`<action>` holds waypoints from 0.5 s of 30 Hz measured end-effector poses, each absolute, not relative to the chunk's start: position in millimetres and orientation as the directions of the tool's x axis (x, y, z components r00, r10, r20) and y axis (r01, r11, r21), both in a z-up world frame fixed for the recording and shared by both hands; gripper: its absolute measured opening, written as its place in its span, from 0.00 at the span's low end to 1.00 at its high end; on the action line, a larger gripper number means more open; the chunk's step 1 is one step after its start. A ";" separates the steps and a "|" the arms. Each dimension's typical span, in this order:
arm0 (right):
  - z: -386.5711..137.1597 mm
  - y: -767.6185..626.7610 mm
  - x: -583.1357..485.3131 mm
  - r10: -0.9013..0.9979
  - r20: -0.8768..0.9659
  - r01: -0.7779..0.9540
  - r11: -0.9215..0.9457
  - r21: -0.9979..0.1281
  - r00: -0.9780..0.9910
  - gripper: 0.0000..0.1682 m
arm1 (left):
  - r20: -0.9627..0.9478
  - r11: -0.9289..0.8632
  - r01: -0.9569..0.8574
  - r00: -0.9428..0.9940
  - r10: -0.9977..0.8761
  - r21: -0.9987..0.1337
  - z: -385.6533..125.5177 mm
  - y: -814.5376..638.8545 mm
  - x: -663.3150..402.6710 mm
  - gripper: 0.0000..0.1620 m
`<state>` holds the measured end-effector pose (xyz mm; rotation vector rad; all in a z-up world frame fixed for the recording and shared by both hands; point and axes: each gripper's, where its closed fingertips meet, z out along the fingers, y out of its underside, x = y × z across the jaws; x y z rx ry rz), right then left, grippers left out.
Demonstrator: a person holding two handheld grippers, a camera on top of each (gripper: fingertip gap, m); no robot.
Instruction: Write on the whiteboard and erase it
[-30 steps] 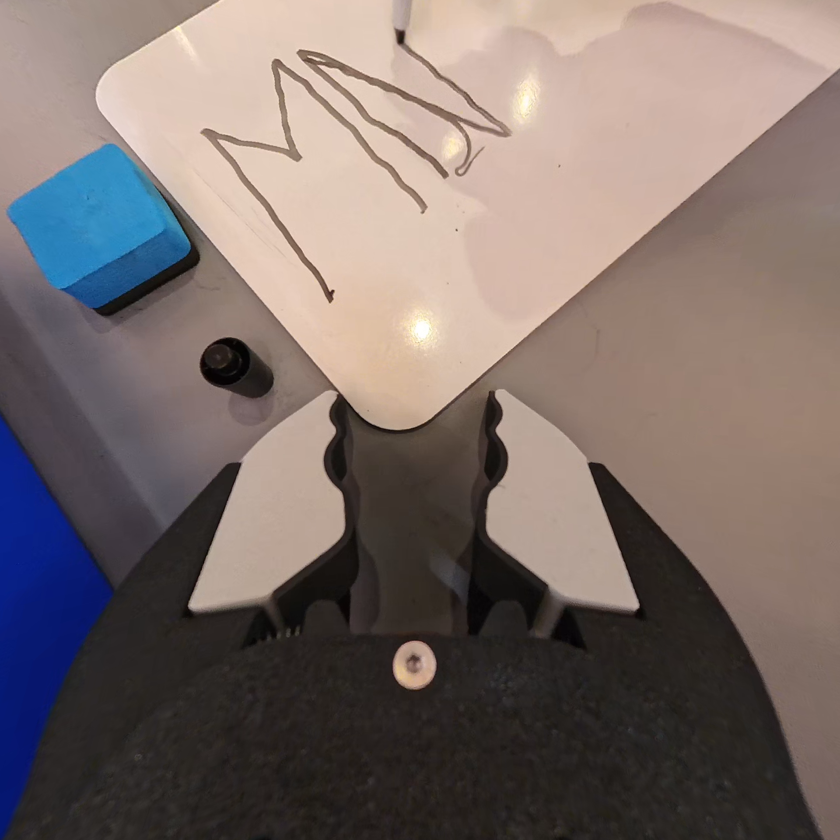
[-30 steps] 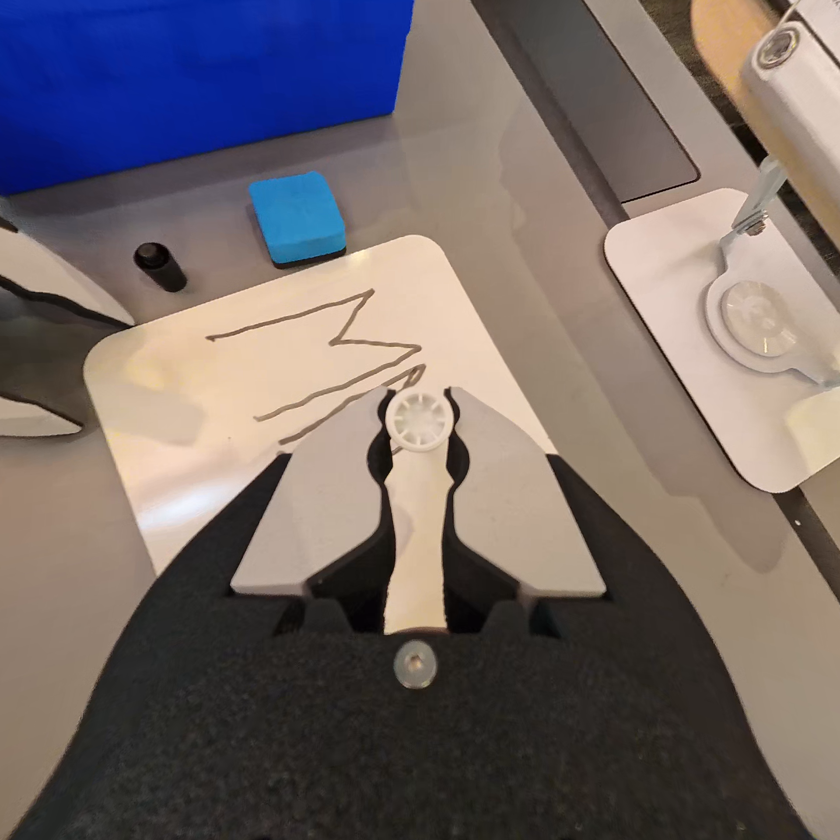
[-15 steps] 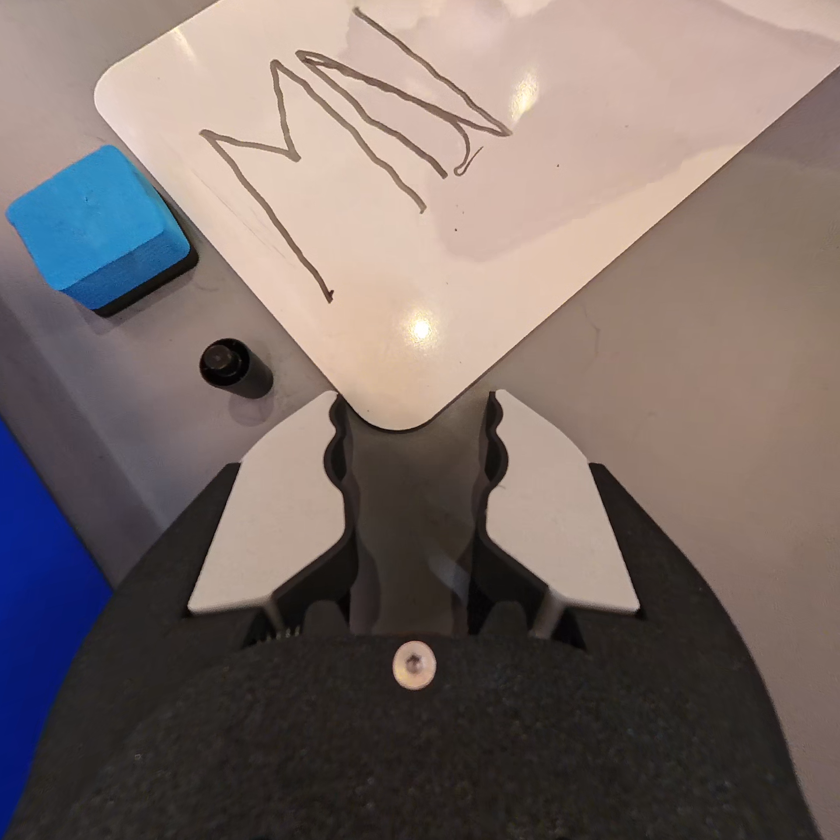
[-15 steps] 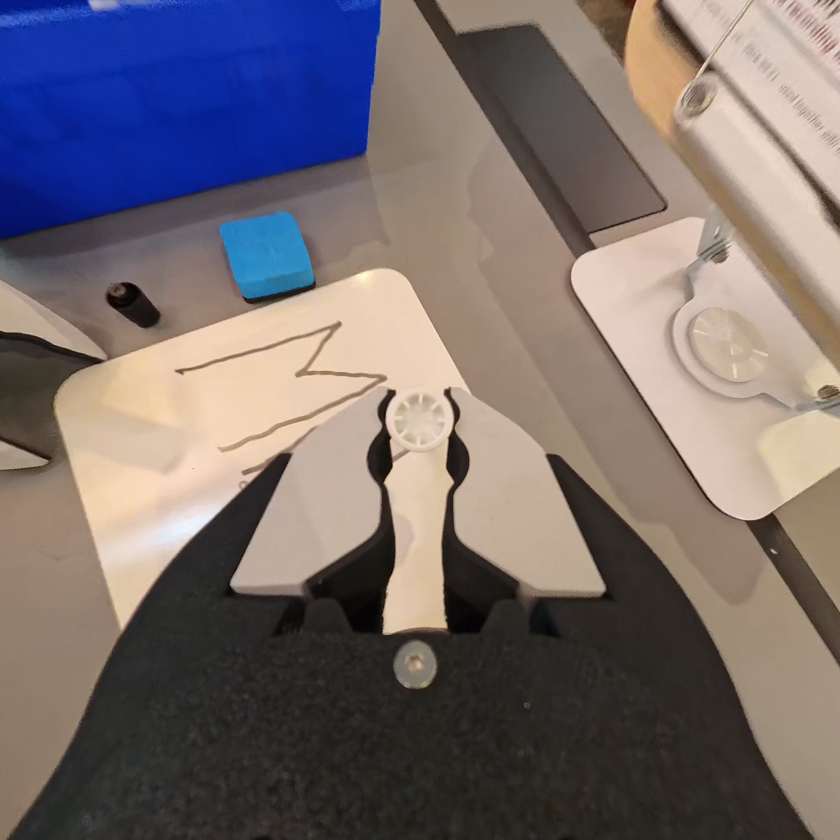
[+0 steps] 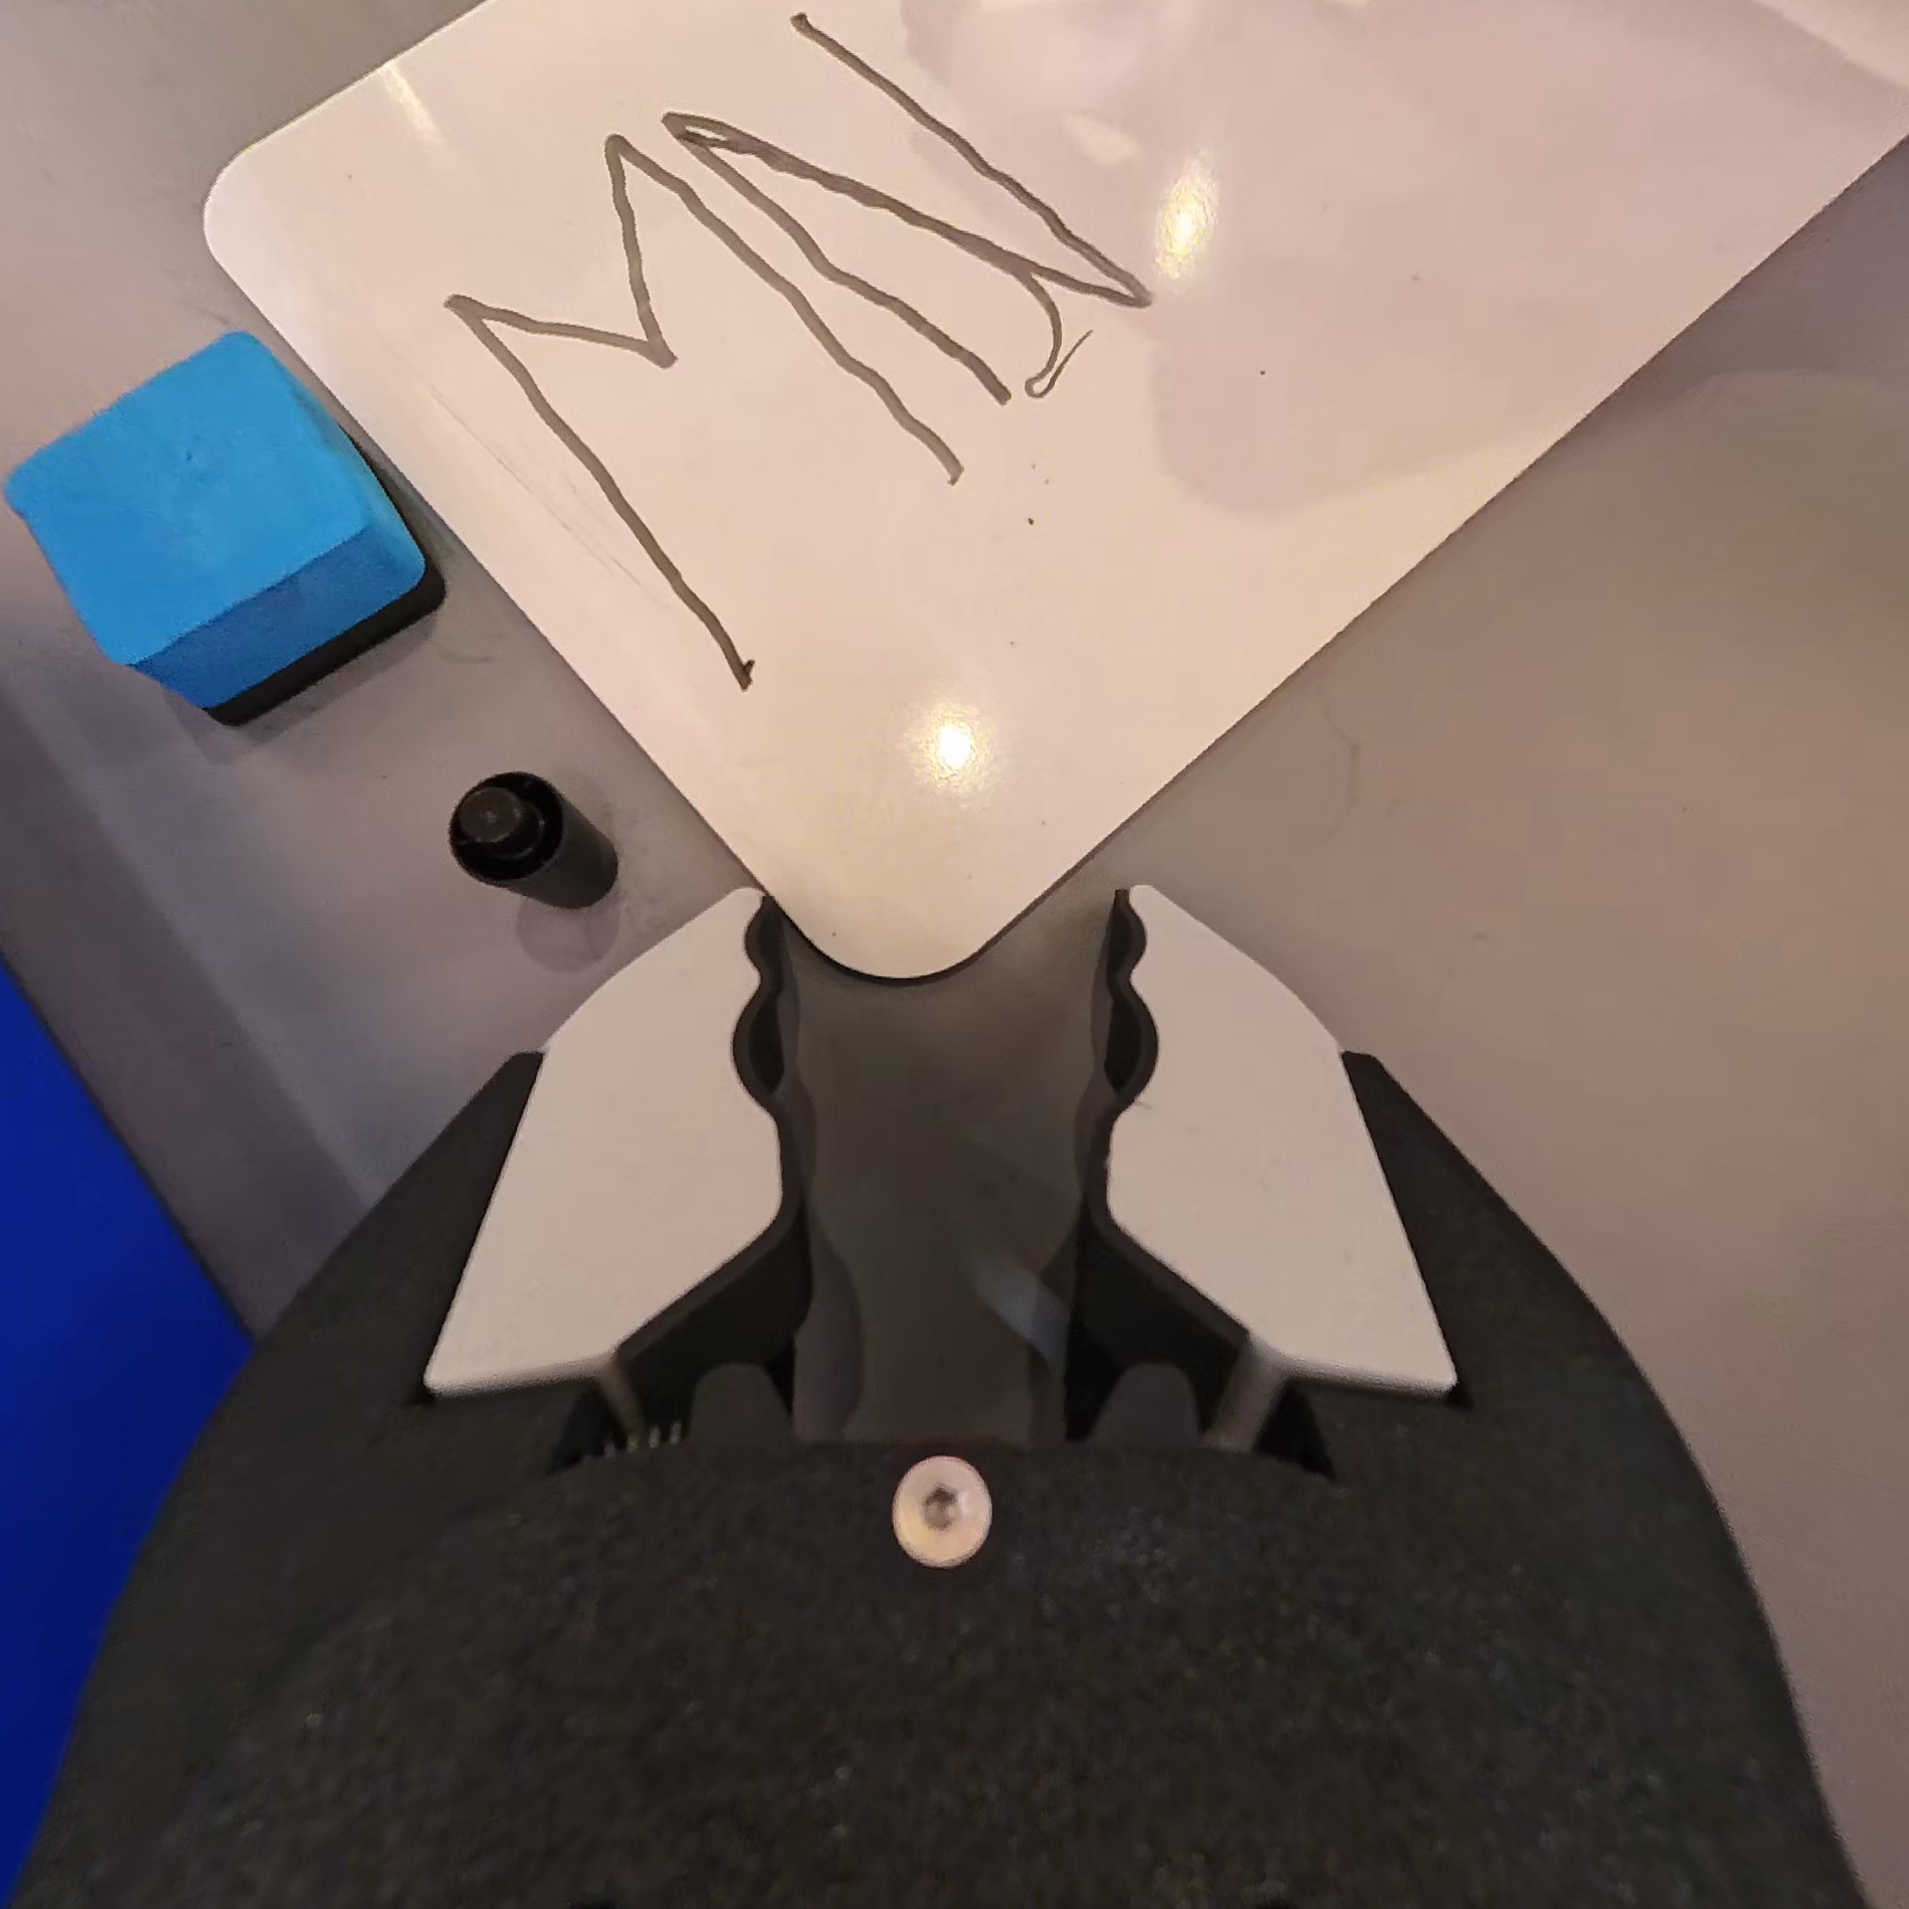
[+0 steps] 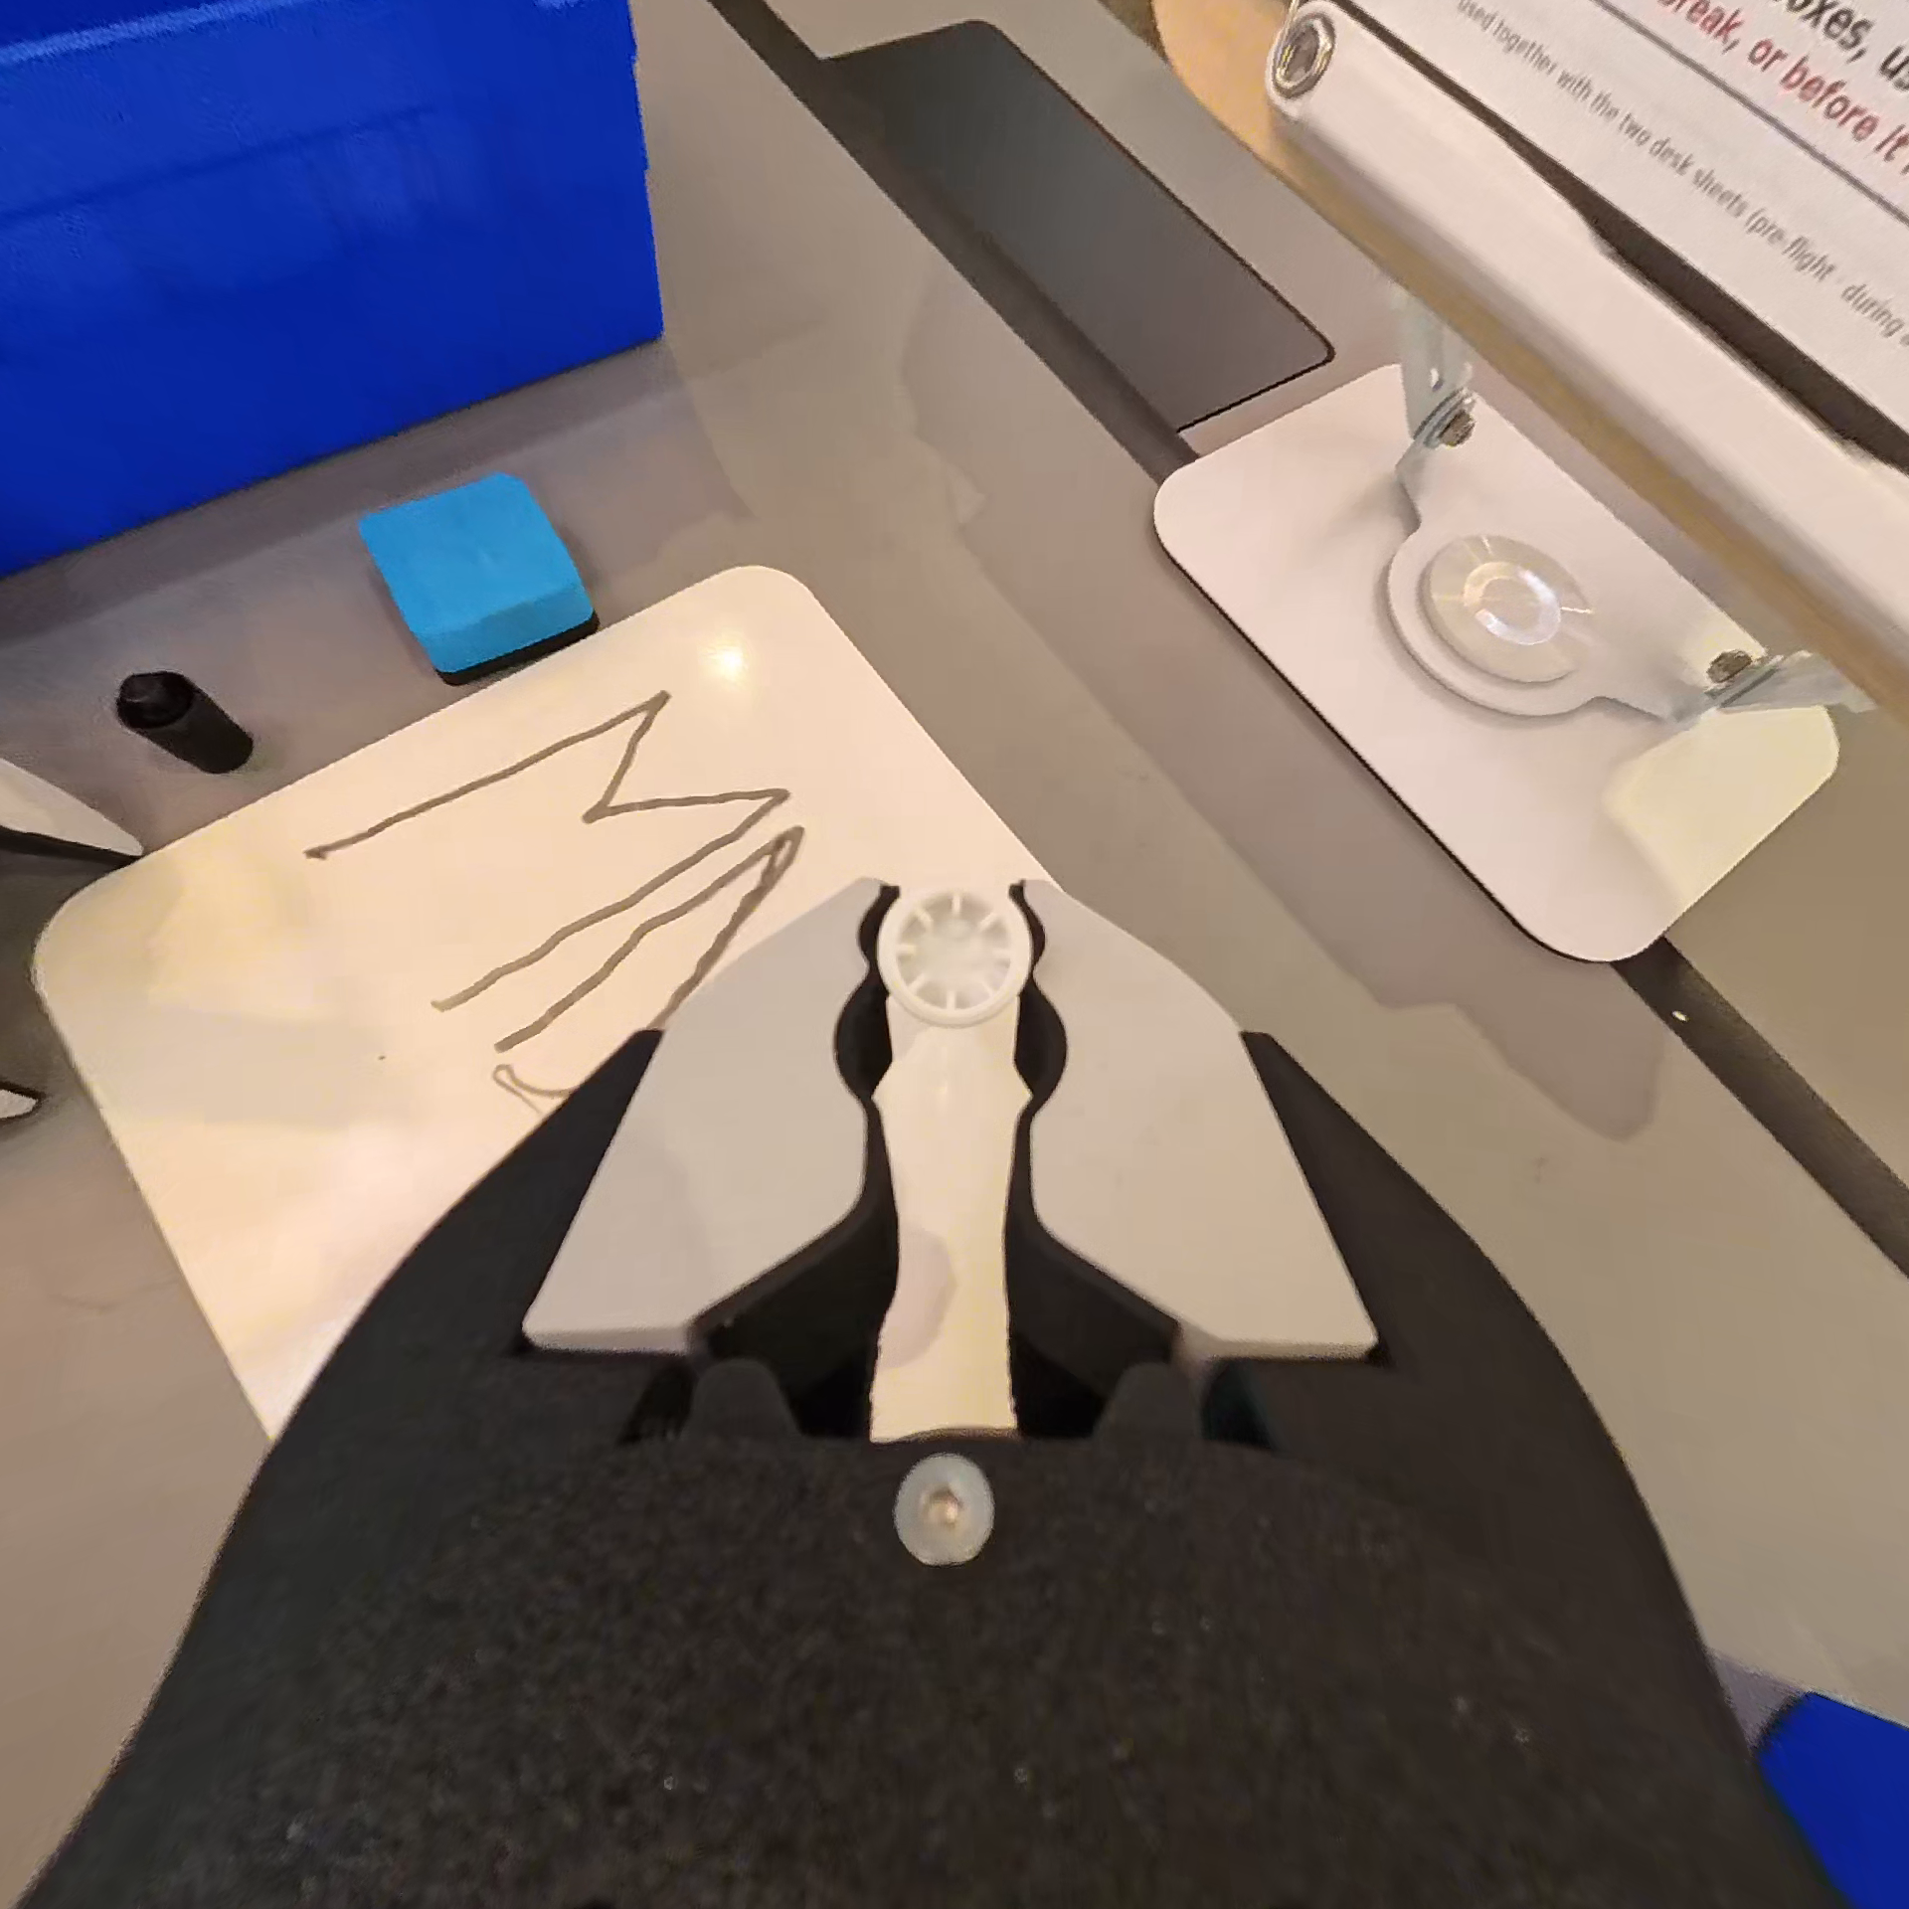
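Right wrist view | right gripper [image 6: 950, 897] clenched on marker [image 6: 948, 1157] above whiteboard [image 6: 310, 1033] | left gripper [image 5: 940, 909] released

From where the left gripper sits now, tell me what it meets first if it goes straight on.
The left gripper, open and empty, points at the near corner of the whiteboard; that rounded corner comes first, though its height above the board is unclear.

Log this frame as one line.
right gripper: shut on marker | left gripper: open | whiteboard: scribbled | eraser: untouched

Probably an office or lab: a grey surface [image 6: 930, 434], a blue bin [image 6: 310, 227], a printed instruction sheet [image 6: 1704, 134] on a stand.
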<state>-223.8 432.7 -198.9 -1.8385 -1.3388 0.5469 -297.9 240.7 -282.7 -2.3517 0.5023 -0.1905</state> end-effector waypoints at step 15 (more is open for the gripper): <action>-209.0 414.2 -232.2 0.962 0.083 0.659 -0.115 -0.744 0.261 0.12 | -0.004 -0.671 -0.301 0.914 -0.406 -0.677 -282.9 240.6 -297.5 0.37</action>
